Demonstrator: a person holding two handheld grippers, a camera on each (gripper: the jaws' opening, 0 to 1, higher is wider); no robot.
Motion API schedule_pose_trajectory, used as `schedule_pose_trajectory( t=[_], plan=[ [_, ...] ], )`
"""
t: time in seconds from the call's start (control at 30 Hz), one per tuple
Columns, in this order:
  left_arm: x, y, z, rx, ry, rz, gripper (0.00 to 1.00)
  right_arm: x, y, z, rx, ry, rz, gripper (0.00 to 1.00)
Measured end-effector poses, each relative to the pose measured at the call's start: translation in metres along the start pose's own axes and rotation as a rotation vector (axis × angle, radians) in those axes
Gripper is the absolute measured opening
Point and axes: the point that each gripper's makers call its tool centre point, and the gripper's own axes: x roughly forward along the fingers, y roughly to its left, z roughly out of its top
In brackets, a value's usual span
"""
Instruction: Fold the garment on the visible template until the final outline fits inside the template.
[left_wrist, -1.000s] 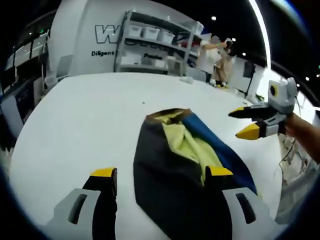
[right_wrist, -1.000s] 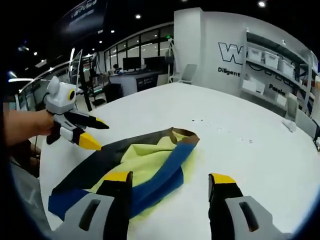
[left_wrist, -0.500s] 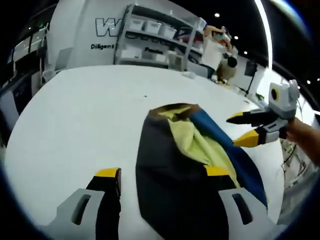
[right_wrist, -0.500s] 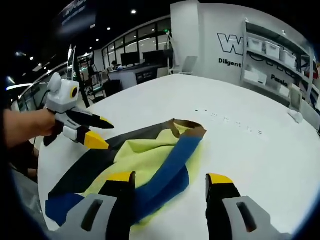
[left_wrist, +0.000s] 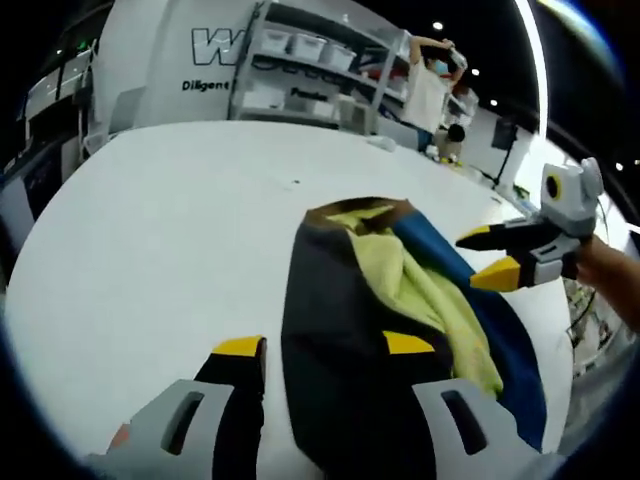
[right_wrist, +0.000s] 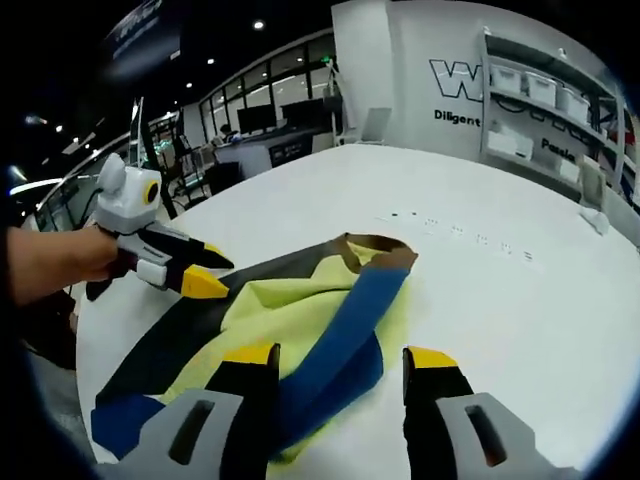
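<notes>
I am easing both grippers lower toward the garment (left_wrist: 390, 330), a black, yellow and blue piece lying crumpled on the white table (left_wrist: 160, 220). Over the last second it has grown larger between my jaws. My left gripper (left_wrist: 325, 348) is gaping open over the black panel, holding nothing; my right gripper (right_wrist: 341, 355) is gaping open too, straddling the blue band. I'm judging no fold has started; I can't make out the template.

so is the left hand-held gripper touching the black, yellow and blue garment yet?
Cannot tell. In the right gripper view the left hand-held gripper overlaps the black, yellow and blue garment edge with open jaws, but no contact or gap shows plainly.
</notes>
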Motion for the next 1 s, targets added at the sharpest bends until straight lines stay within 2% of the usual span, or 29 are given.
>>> schedule_pose_trajectory(
  t=[0.2, 0.37, 0.43, 0.6, 0.7, 0.87, 1.0],
  plan=[
    [0.0, 0.006, -0.001, 0.009, 0.009, 0.033, 0.22, -0.001, -0.003, -0.002, 0.001, 0.0, -0.004, 0.49],
    [0.0, 0.011, -0.004, 0.063, 0.023, 0.069, 0.11, -0.002, -0.004, 0.0, -0.004, -0.003, -0.008, 0.48],
    [0.001, 0.01, -0.006, 0.061, 0.028, 0.072, 0.06, -0.001, -0.004, 0.001, -0.003, -0.008, -0.009, 0.48],
    [0.003, 0.009, -0.005, 0.109, 0.027, 0.084, 0.04, -0.001, -0.003, 0.002, -0.001, -0.011, -0.008, 0.48],
    [0.004, 0.009, -0.006, 0.116, 0.03, 0.081, 0.0, -0.001, -0.002, 0.001, -0.001, -0.011, -0.007, 0.48],
    [0.004, 0.012, -0.005, 0.131, 0.026, 0.113, 0.0, -0.002, -0.001, 0.0, -0.001, -0.01, -0.005, 0.46],
    [0.004, 0.012, -0.005, 0.124, 0.021, 0.112, 0.0, -0.003, 0.004, -0.001, 0.014, -0.009, 0.014, 0.33]
  ],
)
